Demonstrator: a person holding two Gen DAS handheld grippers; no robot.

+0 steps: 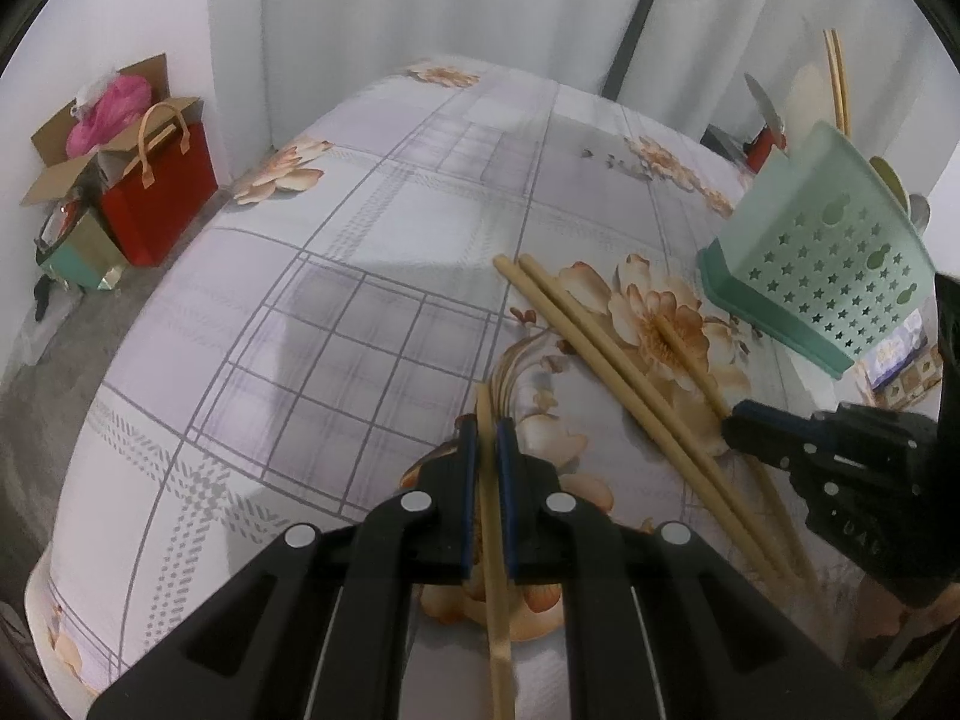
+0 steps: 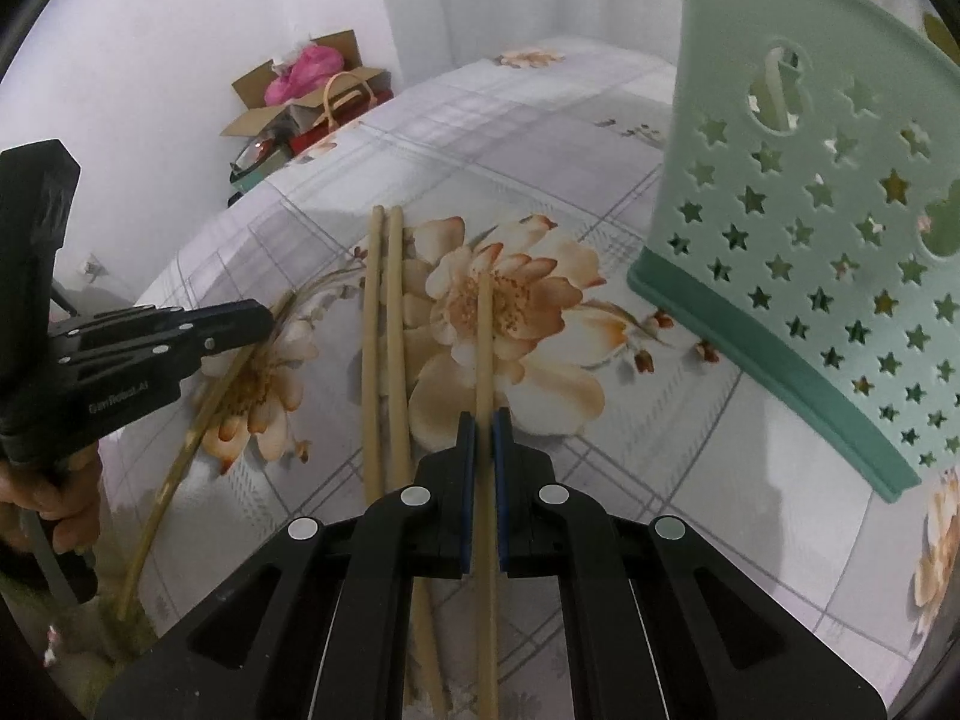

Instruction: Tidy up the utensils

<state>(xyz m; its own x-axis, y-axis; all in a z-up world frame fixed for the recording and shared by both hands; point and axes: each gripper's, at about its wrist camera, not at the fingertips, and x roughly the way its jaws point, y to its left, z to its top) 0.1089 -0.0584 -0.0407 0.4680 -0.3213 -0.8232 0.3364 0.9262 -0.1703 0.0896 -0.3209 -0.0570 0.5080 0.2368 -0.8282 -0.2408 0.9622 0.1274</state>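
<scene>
Several bamboo chopsticks lie on the flowered tablecloth [image 1: 372, 300]. My left gripper [image 1: 487, 429] is shut on one chopstick [image 1: 498, 600] that runs between its blue pads. My right gripper [image 2: 483, 420] is shut on another chopstick [image 2: 485, 336]; it also shows in the left wrist view [image 1: 744, 414]. A pair of chopsticks [image 2: 384, 324] lies side by side between the two grippers, also seen in the left wrist view [image 1: 606, 354]. A green star-punched utensil holder [image 2: 840, 222] stands at the right, holding chopsticks, spoons and a knife [image 1: 765, 105].
Beyond the table's far left edge, on the floor, stand a red paper bag [image 1: 159, 204] and an open cardboard box [image 1: 90, 144] with pink stuff. White curtains hang behind. The holder's dark green base [image 2: 780, 354] is close to my right gripper.
</scene>
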